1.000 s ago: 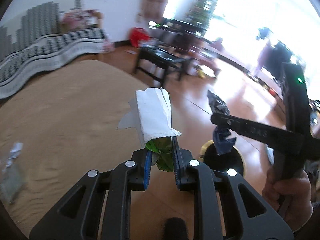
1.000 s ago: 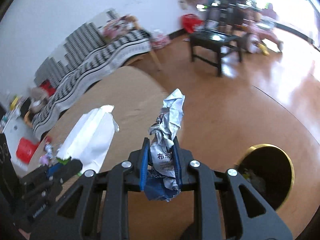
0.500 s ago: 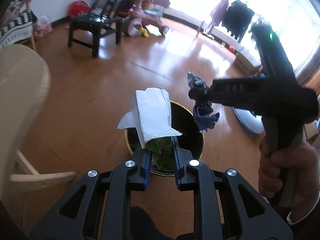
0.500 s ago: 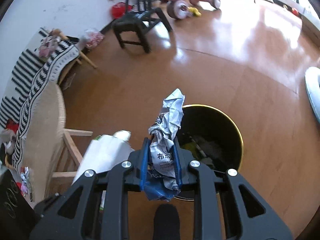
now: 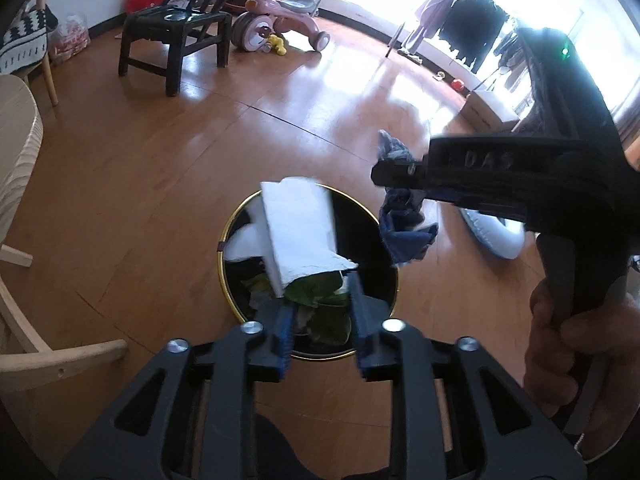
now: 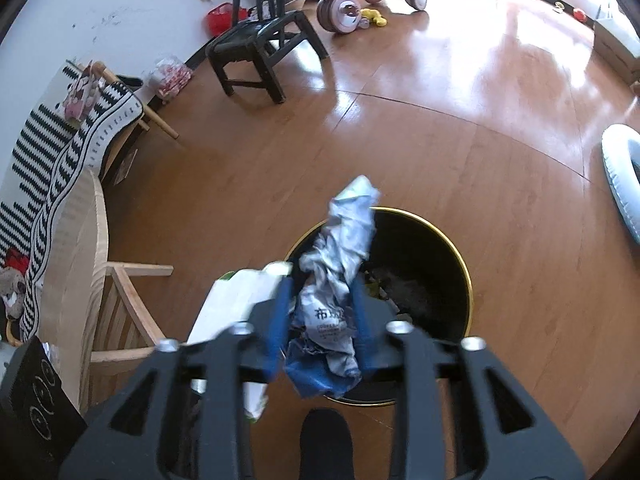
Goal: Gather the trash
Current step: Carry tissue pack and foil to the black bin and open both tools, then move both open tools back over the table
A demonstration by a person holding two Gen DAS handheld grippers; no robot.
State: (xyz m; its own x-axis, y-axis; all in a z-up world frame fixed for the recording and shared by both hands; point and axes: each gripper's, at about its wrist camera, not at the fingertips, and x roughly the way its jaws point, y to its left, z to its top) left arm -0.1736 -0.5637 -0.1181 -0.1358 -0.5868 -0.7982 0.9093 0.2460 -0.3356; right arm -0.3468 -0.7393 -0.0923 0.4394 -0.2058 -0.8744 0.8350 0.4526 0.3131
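Trash: white-green wrapper (image 5: 300, 232) and crumpled foil packet (image 6: 340, 264) hung above the bin (image 5: 230, 224).
Left gripper (image 5: 320, 320): jaws just opened, wrapper loose.
Right gripper (image 6: 320, 320): jaws just opened, packet loose.
Risk: the wrapper might catch the rim and spill onto the floor.

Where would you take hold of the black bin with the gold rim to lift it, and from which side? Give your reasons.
Grip the black bin by its rim, coming from straight above, one finger inside the wall and one outside. It stands upright on the floor with its mouth open, its wall looks thin, and the round body is probably too wide to clamp from the side.
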